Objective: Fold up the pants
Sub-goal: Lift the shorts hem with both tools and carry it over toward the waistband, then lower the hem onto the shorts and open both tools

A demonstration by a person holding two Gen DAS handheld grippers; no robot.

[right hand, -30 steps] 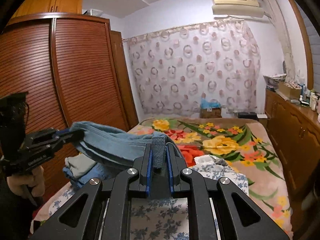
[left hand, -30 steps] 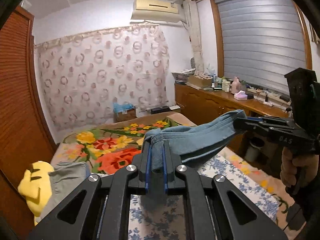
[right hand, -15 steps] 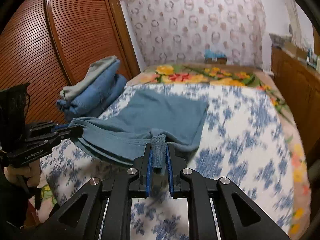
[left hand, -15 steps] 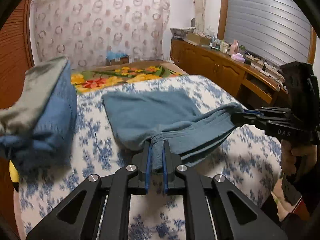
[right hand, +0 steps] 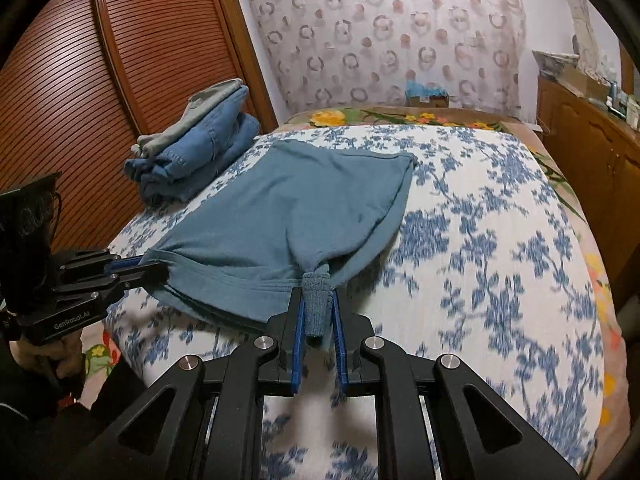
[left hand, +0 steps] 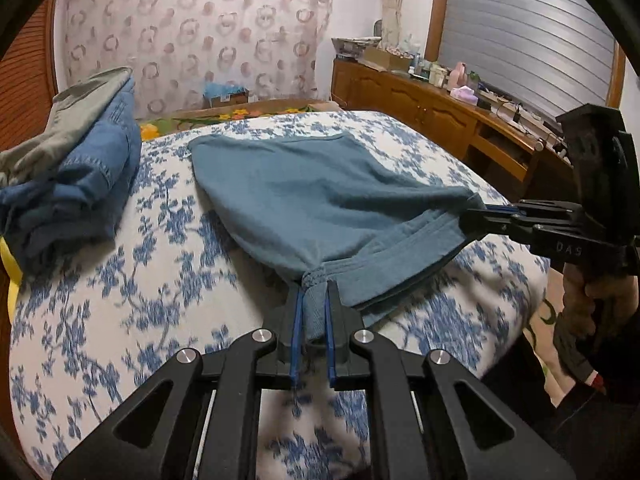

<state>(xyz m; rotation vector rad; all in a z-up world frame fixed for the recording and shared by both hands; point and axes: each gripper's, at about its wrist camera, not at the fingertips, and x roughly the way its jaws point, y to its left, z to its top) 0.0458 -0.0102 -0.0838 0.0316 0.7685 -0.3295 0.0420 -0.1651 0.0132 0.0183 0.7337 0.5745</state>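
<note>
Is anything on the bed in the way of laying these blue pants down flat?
Nothing visible is. Both grippers, left and right, are shut on the near edge of the pants, whose far part already lies on the floral sheet. The pile of folded clothes sits off to the left, apart from them.

Both wrist cameras are looking low and close along their fingers across the bed [left hand: 120,288], sharing the pants [left hand: 312,200] and curtain [right hand: 384,32]

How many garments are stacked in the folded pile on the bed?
3 visible: a grey-green garment on top, lighter denim beneath it, and darker blue denim lowest, beside the teal pants. More may be hidden.
</note>
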